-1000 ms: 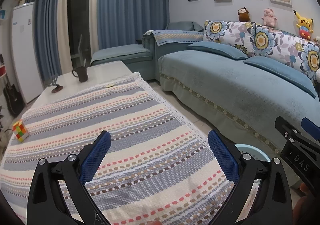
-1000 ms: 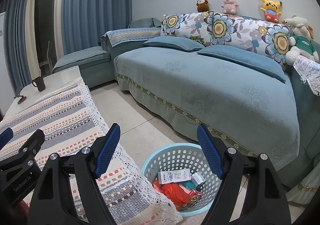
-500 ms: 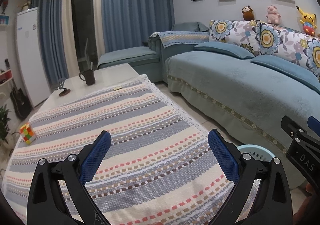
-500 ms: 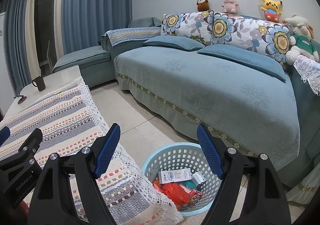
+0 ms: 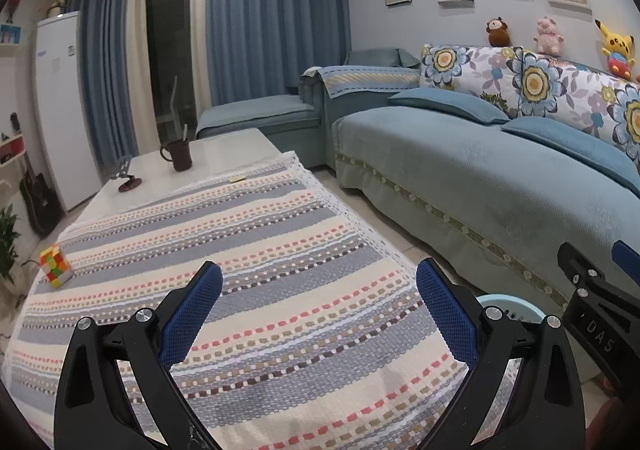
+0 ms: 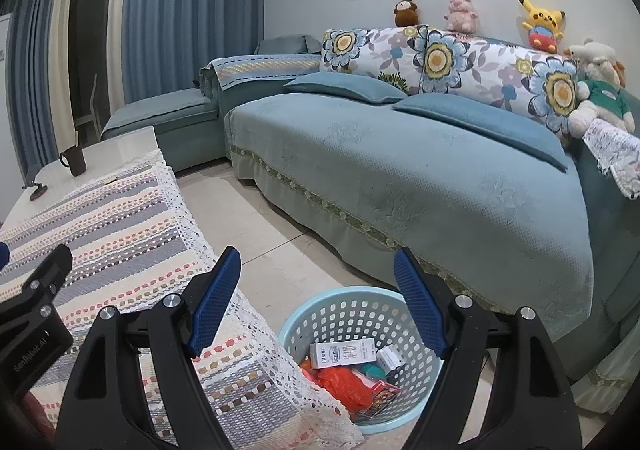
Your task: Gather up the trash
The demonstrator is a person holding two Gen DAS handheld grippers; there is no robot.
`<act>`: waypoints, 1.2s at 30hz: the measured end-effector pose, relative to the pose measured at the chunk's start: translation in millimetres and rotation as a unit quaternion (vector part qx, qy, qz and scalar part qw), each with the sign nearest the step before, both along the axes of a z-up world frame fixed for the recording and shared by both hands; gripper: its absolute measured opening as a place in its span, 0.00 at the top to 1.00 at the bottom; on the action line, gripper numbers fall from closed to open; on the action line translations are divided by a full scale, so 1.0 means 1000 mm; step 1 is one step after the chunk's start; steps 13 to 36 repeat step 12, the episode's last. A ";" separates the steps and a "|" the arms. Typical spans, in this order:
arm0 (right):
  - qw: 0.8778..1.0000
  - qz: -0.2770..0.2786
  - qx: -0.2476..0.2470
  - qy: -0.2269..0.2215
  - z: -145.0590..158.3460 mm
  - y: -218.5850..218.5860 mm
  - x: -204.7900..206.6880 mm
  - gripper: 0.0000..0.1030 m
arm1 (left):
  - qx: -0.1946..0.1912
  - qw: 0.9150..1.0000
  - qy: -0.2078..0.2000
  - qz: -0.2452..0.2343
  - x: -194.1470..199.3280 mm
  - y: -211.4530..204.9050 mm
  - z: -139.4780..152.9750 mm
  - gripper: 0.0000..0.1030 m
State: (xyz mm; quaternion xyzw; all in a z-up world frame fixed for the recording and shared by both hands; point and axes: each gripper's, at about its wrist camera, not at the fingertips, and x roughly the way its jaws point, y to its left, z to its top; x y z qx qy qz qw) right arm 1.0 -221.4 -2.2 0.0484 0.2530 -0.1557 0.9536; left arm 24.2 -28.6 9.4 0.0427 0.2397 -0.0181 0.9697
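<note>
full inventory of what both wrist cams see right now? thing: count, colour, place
basket: 1, light blue, on floor between table and sofa
trash: several pieces, white boxes and red wrapper, inside basket
tablecloth: 1, striped, over table
puzzle cube: 1, multicoloured, left edge of tablecloth
mug: 1, dark, on bare far end of table
small stand: 1, dark, left of mug
sofa: 1, blue, right of table
plush toys: at least 4, along sofa back
fridge: 1, white, far left
left gripper: open, empty, over tablecloth
right gripper: open, empty, above basket
</note>
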 end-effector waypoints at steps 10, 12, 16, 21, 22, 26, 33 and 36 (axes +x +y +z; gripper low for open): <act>1.000 0.005 -0.019 0.002 0.001 0.008 0.002 0.27 | -0.010 1.000 0.004 0.009 0.001 0.009 0.003 0.07; 1.000 0.005 -0.018 0.003 0.001 0.008 0.002 0.27 | -0.013 1.000 0.003 0.011 0.002 0.011 0.004 0.07; 1.000 0.005 -0.018 0.003 0.001 0.008 0.002 0.27 | -0.013 1.000 0.003 0.011 0.002 0.011 0.004 0.07; 1.000 0.005 -0.018 0.003 0.001 0.008 0.002 0.27 | -0.013 1.000 0.003 0.011 0.002 0.011 0.004 0.07; 1.000 0.005 -0.018 0.003 0.001 0.008 0.002 0.27 | -0.013 1.000 0.003 0.011 0.002 0.011 0.004 0.07; 1.000 0.005 -0.018 0.003 0.001 0.008 0.002 0.27 | -0.013 1.000 0.003 0.011 0.002 0.011 0.004 0.07; 1.000 0.005 -0.018 0.003 0.001 0.008 0.002 0.27 | -0.013 1.000 0.003 0.011 0.002 0.011 0.004 0.07; 1.000 0.005 -0.018 0.003 0.001 0.008 0.002 0.27 | -0.013 1.000 0.003 0.011 0.002 0.011 0.004 0.07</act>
